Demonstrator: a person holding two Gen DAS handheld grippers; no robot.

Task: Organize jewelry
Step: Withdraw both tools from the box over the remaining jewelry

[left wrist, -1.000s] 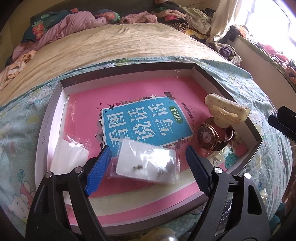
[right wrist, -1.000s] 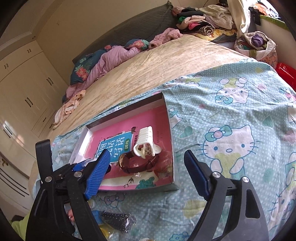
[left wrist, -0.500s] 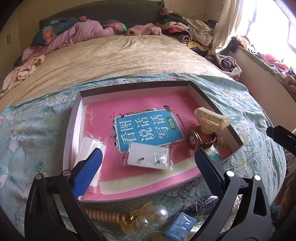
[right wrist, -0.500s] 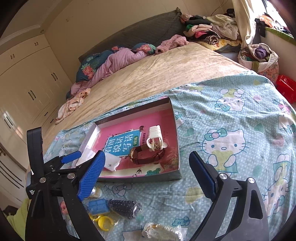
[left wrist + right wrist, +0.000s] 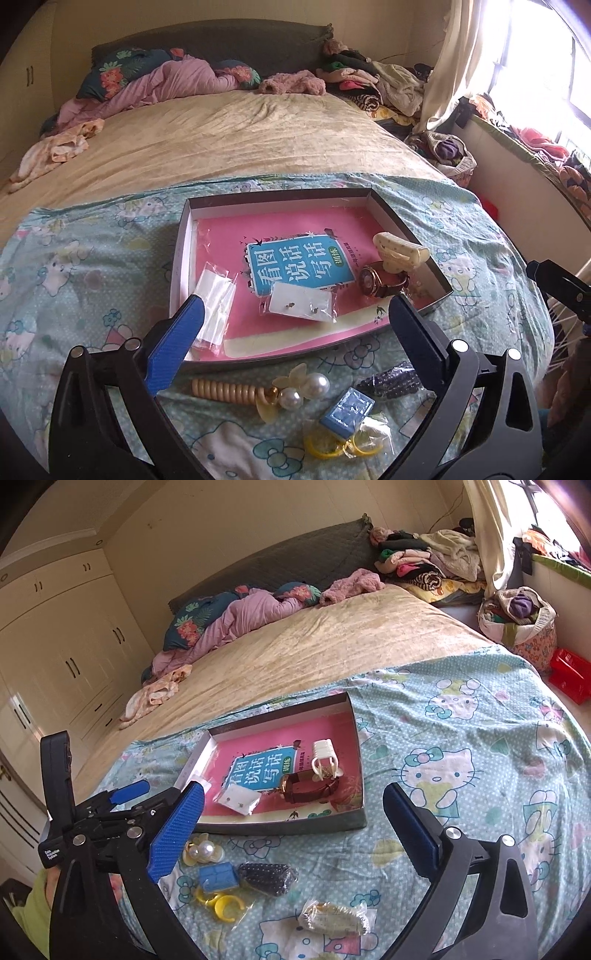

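Observation:
A shallow grey box (image 5: 410,236) (image 5: 295,827) lined with a pink book lies on the bed. In it are an earring card in a bag (image 5: 301,304) (image 5: 238,800), a clear bag (image 5: 216,295), a brown watch (image 5: 380,282) (image 5: 306,788) and a cream hair claw (image 5: 400,253) (image 5: 324,758). In front of the box lie a pearl hair tie (image 5: 258,391) (image 5: 201,851), a blue box (image 5: 347,413) (image 5: 218,877), a dark beaded bag (image 5: 391,380) (image 5: 267,877), yellow rings (image 5: 332,448) (image 5: 221,904) and a bagged bracelet (image 5: 334,917). My left gripper (image 5: 291,341) is open and empty above the box's near edge. My right gripper (image 5: 291,829) is open and empty.
A Hello Kitty sheet (image 5: 461,738) covers the near bed, a beige blanket (image 5: 221,133) the far part. Clothes (image 5: 424,557) pile at the headboard. A bag of clothes (image 5: 517,624) and a red bin (image 5: 570,674) stand on the floor to the right.
Both grippers have pulled back and up from the box. The earring card lies in the box where the left gripper was. The loose items in front have come into view.

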